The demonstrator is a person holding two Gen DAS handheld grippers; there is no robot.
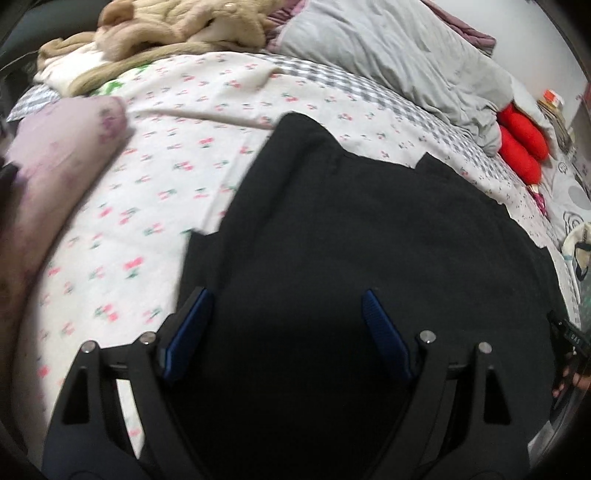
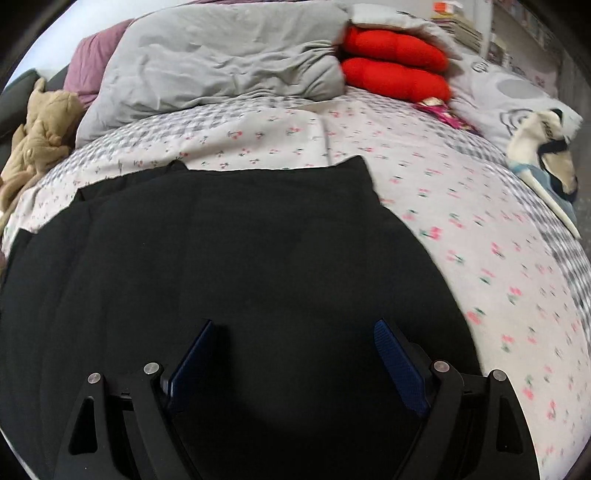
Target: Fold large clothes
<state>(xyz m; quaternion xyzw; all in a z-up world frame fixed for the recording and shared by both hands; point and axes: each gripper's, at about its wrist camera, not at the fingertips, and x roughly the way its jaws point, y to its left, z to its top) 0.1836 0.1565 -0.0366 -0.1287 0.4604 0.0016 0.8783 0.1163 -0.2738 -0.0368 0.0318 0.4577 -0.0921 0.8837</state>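
Up close in both wrist views: blue ribbed pads on black plastic fingers, spread wide. Left gripper (image 1: 284, 299) released, nothing between its fingers (image 1: 188, 332), just hovering over dark cloth. Same deal on the right gripper (image 2: 293, 330), fingers (image 2: 400, 369) apart and gripping nothing; can't tell if the tips brush the fabric.

Under both, spread flat on the bed: black garment (image 2: 221, 258), matte, soft-looking, no pattern, laid in overlapping flat panels with straight edges and a couple of pointy corners along the far edge. Covers most of the near half of the bed.

Around it, bedsheet (image 2: 461, 221) in white cotton-ish stuff with tiny pink-and-green cherry print, grey checked band further back.

Off to the left, lilac floral pillow (image 1: 62, 147), puffy. Further back, rumpled grey duvet (image 2: 229, 59), two bright red plush cushions (image 2: 395, 66) stacked beside it, and a heap of tan fuzzy clothing (image 1: 177, 26) at the far left.
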